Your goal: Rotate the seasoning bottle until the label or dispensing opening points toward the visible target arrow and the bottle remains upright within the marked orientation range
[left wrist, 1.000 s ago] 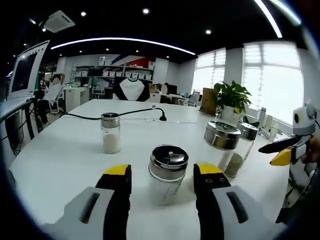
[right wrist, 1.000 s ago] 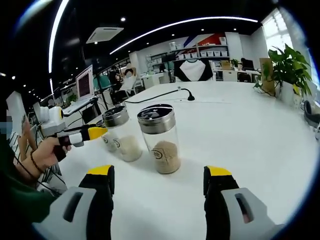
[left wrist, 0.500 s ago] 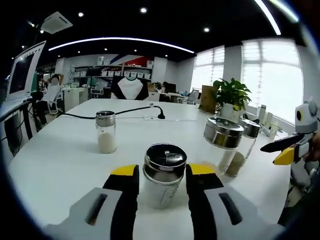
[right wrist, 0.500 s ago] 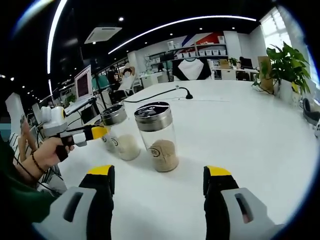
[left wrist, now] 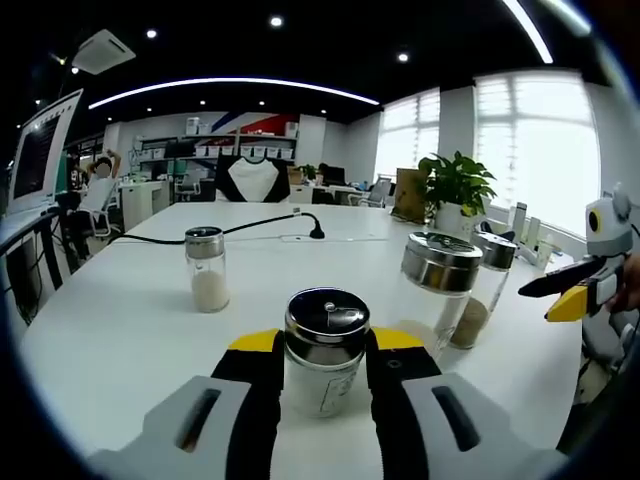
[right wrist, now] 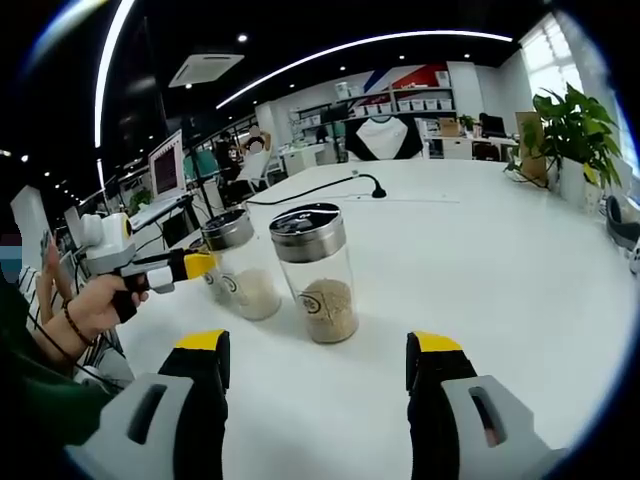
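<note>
Left gripper view: left gripper clamps the upright bottle at 6 o'clock on the table. Right gripper gapes wide, empty. Grasp made; turning remains, no arrow seen.

white table, four seasoning jars, black cable (potted plant too)

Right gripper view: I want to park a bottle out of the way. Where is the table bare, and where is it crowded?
The white table is bare on the plant side, from the brown-filled bottle across to that edge, and beyond toward the black cable. It is crowded on the other side, where the white-filled bottle and the left claw sit together.
</note>
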